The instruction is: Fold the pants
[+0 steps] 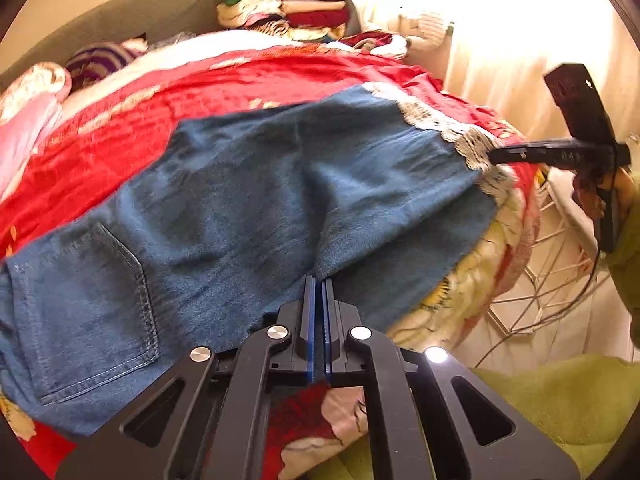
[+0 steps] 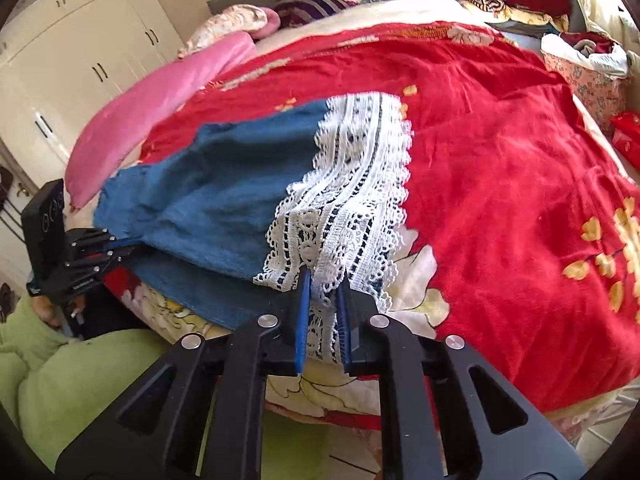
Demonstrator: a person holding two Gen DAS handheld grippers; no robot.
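Red bedspread (image 2: 500, 168) under everything, jeans (image 1: 240, 200) spread across it, my left gripper (image 1: 319, 280) pinching the denim edge, seemingly mid-leg, my right gripper (image 2: 324, 280) clamped on the lace hem (image 2: 356, 184)

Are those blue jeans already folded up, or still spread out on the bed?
Mostly spread out. The jeans lie lengthwise across the red bedspread, back pocket showing, lace hem at the other end.
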